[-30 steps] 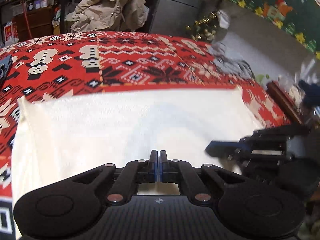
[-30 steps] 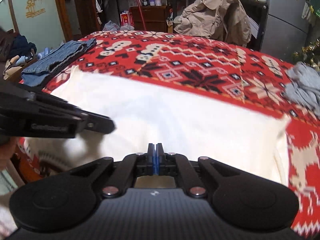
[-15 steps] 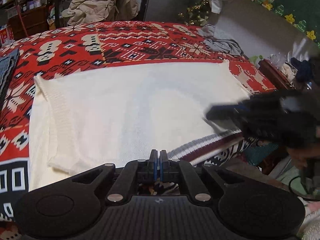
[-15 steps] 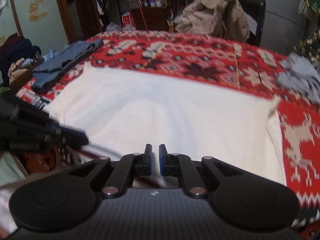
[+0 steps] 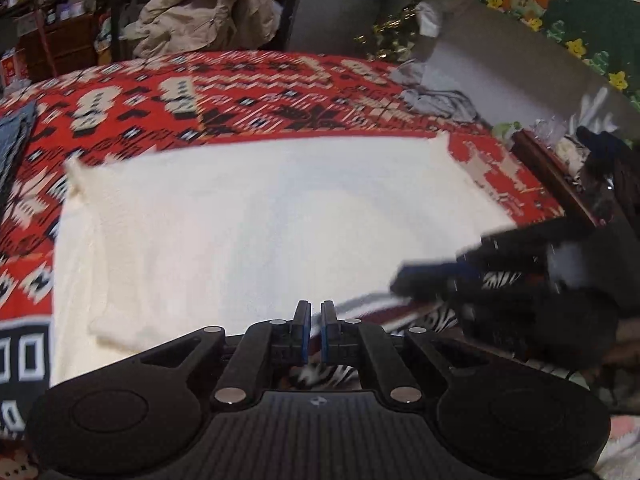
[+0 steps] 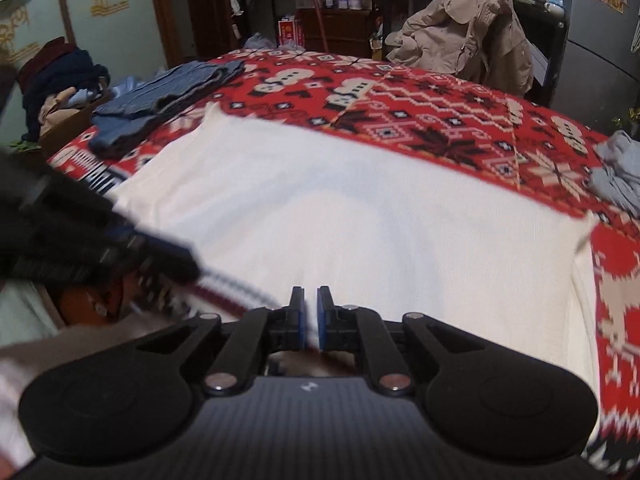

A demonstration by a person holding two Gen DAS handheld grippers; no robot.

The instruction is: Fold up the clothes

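1. Cream knit: the sweater [image 5: 260, 220] lies spread flat across the red patterned blanket [image 5: 280, 92]. It fills the middle of both wrist views, with its long far edge running from about 9 o'clock to 3 o'clock.
2. Its near edge is a striped hem [image 6: 232, 284], dark and red bands on white. The hem hangs at the blanket's near side, right at the tips of both tongs.
3. The left gripper [image 5: 316, 320] sits at 6 o'clock in its own view, with its blue pads drawn together to a thin slit. The hem reaches the fingertips, but whether any cloth is pinched cannot be told.
4. The right gripper [image 6: 312, 320] also shows only a narrow gap between its pads. Pale cloth shows in that gap and the striped hem runs up to it. Whether the pads press on the hem cannot be told.
5. Each tool appears blurred in the other's view. The right one comes in from 4 o'clock in the left view, and the left one from 9 o'clock in the right view.
6. Folded denim [image 6: 160, 100] rests on the blanket at 10 o'clock in the right view, close to the sweater's far left corner.
7. A grey garment [image 6: 620, 176] lies at 3 o'clock, apart from the sweater.
8. A beige jacket [image 6: 460, 32] is draped over furniture beyond the blanket at 1 o'clock.
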